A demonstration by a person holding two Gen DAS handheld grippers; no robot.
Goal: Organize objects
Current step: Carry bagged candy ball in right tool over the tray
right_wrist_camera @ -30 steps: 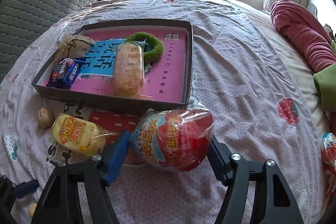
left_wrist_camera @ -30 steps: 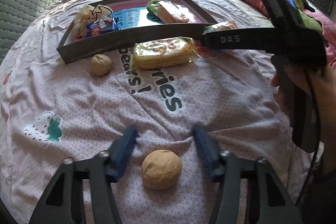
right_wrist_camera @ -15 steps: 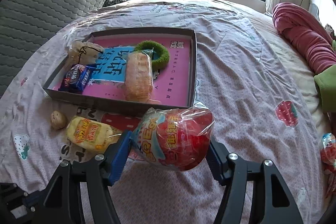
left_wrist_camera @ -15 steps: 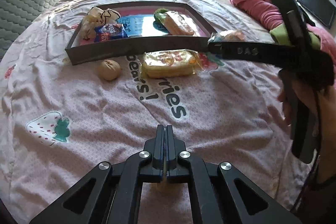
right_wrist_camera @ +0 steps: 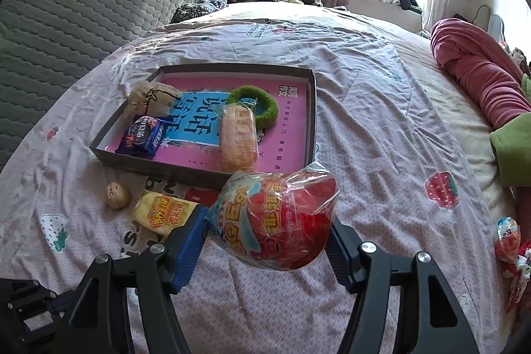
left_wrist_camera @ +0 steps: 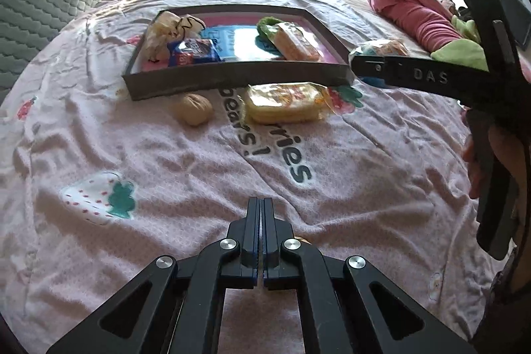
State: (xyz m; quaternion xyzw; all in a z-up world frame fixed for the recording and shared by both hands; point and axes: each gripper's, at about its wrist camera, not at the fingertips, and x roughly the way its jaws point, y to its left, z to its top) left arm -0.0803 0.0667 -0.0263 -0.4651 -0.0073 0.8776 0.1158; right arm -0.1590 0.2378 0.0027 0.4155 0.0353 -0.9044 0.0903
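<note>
My left gripper [left_wrist_camera: 261,204] is shut with nothing between its fingers, low over the pink sheet. A tan sliver [left_wrist_camera: 300,239] peeks out beside its right finger. My right gripper [right_wrist_camera: 265,231] is shut on a red wrapped snack [right_wrist_camera: 282,218] and holds it above the sheet, just in front of the dark tray [right_wrist_camera: 312,108]. In the left wrist view that snack [left_wrist_camera: 381,47] sits by the tray's [left_wrist_camera: 232,78] right corner. A walnut [left_wrist_camera: 194,111] and a yellow packet [left_wrist_camera: 285,103] lie on the sheet before the tray.
The tray holds a blue biscuit packet [right_wrist_camera: 142,136], an orange packet [right_wrist_camera: 237,138], a green ring [right_wrist_camera: 255,105] and a beige pouch [right_wrist_camera: 149,95]. A red blanket roll [right_wrist_camera: 481,78] lies right, and another wrapped sweet [right_wrist_camera: 507,238] at the far right. A grey quilted headboard [right_wrist_camera: 83,5] stands left.
My left jaws closed from open around a walnut to fully shut, and that walnut has dropped out of sight beneath them. The right gripper rose with the red snack.
</note>
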